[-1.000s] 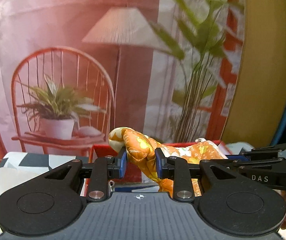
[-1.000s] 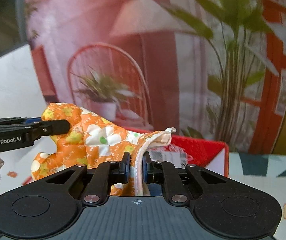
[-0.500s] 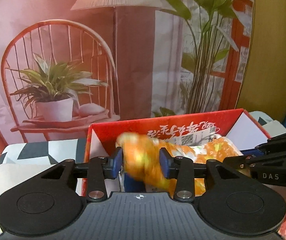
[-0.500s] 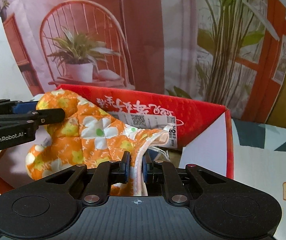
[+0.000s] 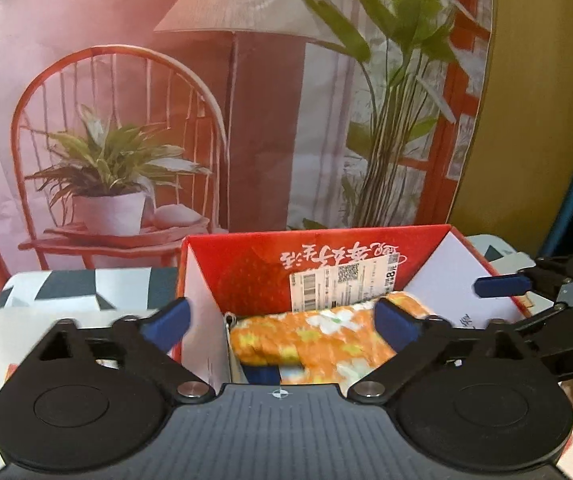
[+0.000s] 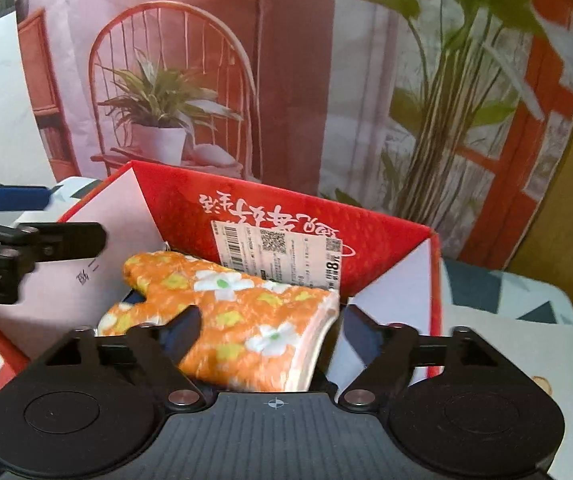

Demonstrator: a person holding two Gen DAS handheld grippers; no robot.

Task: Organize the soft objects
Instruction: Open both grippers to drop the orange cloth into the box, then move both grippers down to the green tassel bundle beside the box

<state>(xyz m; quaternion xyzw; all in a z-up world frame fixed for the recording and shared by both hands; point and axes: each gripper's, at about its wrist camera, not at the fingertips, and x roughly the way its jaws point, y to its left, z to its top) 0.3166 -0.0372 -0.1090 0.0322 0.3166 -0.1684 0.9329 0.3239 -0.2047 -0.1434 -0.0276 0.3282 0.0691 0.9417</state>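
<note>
Opening both tools over the red box (image 5: 426, 236) with the orange flowered cloth (image 6: 242, 320) lying inside.
My left tool (image 5: 282, 320) and right tool (image 6: 266, 332) each spread wide, jaws opening, the cloth between them but pressed by neither. I see the box on a worktop (image 6: 526, 320) with a grey-and-white pattern, before a printed backdrop (image 5: 126, 80) of chair, lamp and plants.

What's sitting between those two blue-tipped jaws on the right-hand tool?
The orange flowered mitt, lying in the red box. The right gripper jaws are opening, clear of it, as the right wrist view shows.
</note>
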